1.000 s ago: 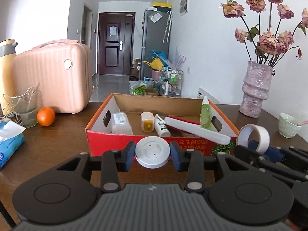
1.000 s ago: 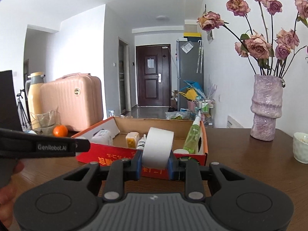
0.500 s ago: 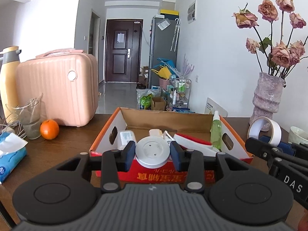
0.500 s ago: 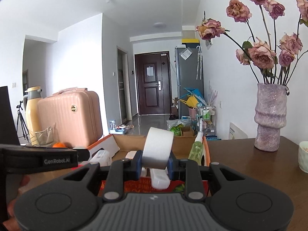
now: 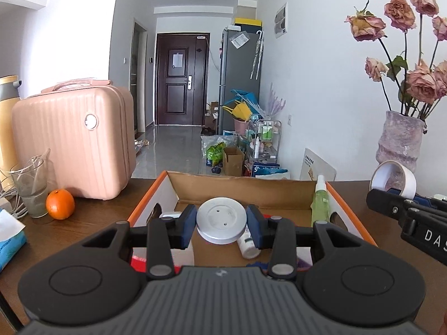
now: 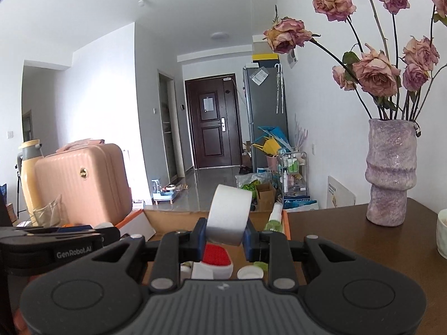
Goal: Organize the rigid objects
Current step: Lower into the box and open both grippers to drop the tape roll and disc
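My left gripper [image 5: 221, 224] is shut on a round white disc [image 5: 221, 223] and holds it above the open cardboard box [image 5: 243, 188]. My right gripper [image 6: 223, 236] is shut on a roll of white tape [image 6: 227, 215], also held above the box [image 6: 173, 217]; the roll shows in the left wrist view [image 5: 394, 178] at the right. Inside the box lie a green spray bottle [image 5: 318, 205], a small white bottle [image 5: 247, 245] and a red-and-white item [image 6: 213, 258].
A pink suitcase [image 5: 72, 142], a glass [image 5: 30, 189], an orange [image 5: 60, 203] and a tissue pack [image 5: 8, 245] stand left of the box. A purple vase of dried roses [image 6: 389, 173] and a cup [image 6: 442, 233] stand on the table at the right.
Both grippers have risen and moved forward from in front of the box to above it, each still holding its object. The box interior now lies beneath the fingers.
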`<move>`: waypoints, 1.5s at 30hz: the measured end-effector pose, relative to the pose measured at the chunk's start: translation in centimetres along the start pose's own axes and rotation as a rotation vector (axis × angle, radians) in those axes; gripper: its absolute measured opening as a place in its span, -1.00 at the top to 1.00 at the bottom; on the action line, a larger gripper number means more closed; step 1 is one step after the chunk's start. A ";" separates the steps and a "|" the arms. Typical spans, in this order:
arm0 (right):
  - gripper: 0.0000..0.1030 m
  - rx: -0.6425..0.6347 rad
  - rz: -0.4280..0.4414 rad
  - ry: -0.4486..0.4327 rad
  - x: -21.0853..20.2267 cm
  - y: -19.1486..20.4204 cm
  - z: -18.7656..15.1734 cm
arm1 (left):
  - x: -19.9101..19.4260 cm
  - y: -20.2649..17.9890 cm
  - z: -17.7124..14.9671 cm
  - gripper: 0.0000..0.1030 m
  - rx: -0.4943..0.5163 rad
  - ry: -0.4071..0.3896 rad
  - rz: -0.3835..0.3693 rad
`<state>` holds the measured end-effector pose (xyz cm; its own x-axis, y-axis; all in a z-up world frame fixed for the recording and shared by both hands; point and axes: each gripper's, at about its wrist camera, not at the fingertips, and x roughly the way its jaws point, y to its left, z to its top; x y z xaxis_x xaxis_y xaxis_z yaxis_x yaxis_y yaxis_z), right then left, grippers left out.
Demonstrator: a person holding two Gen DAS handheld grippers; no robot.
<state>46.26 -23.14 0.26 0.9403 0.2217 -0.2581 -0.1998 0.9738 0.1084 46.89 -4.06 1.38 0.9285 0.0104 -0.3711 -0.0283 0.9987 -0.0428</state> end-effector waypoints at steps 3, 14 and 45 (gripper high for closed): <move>0.52 -0.004 0.003 0.010 1.3 -0.3 0.3 | 1.2 -0.2 0.3 0.21 -0.002 0.003 0.001; 0.52 -0.018 0.004 0.049 5.9 -0.7 0.6 | 5.3 -0.1 1.4 0.21 -0.005 0.013 0.022; 0.52 -0.063 -0.017 0.292 14.4 0.6 0.9 | 14.1 0.5 2.0 0.21 0.022 0.206 0.143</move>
<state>59.88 -19.39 -2.52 0.8266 0.2015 -0.5256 -0.2099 0.9767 0.0444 60.70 -3.28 -2.03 0.8206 0.1437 -0.5532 -0.1437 0.9887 0.0436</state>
